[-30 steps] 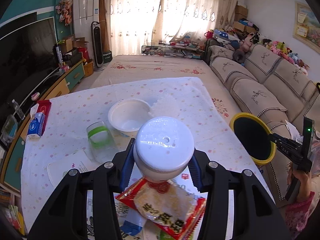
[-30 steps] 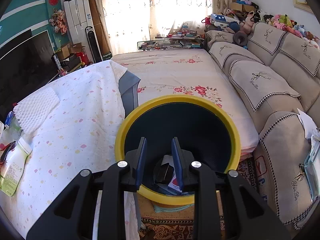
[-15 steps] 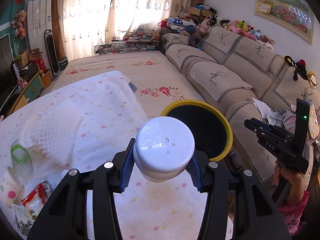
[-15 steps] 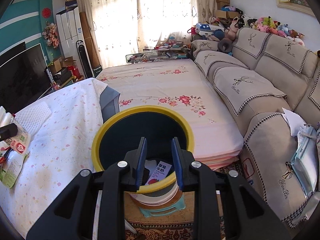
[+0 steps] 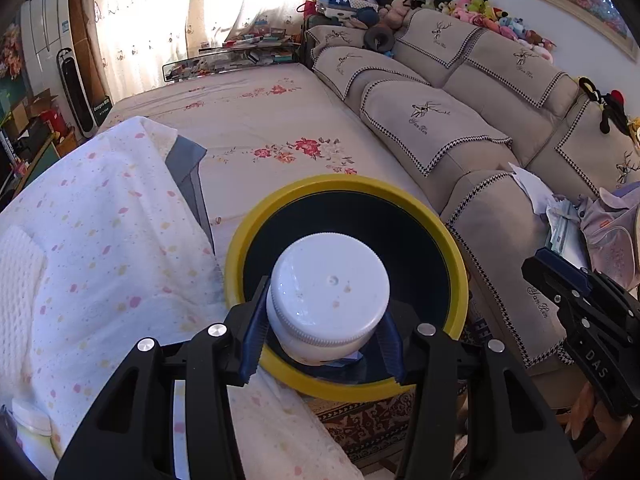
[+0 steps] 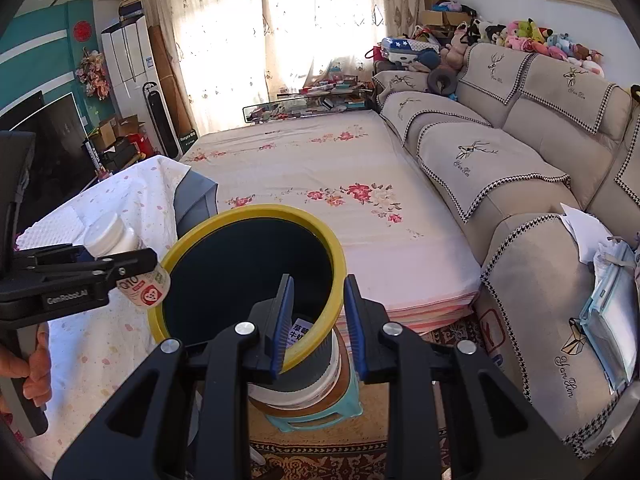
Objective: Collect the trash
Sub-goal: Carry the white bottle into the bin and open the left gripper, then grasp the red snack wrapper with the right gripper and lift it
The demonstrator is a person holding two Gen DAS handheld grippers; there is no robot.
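Note:
My left gripper [image 5: 322,330] is shut on a white plastic bottle [image 5: 329,298] with a white screw cap. It holds the bottle over the near left part of the yellow-rimmed black trash bin [image 5: 456,268]. In the right wrist view the bottle [image 6: 120,240] sits at the bin's [image 6: 256,212] left rim, held by the left gripper [image 6: 92,268]. My right gripper [image 6: 318,322] is open and empty, its fingers on either side of the bin's near right rim without gripping it. Trash lies inside the bin.
A table with a white spotted cloth [image 5: 100,240] stands left of the bin, with a white foam net [image 5: 20,276] on it. The bin sits on a teal stool [image 6: 320,416]. A beige sofa [image 5: 460,128] lies to the right, and a flowered mattress [image 6: 320,184] behind.
My left gripper carried the bottle from the table rightward to above the bin. My right gripper drew back and to the right, from the bin's middle to its right rim.

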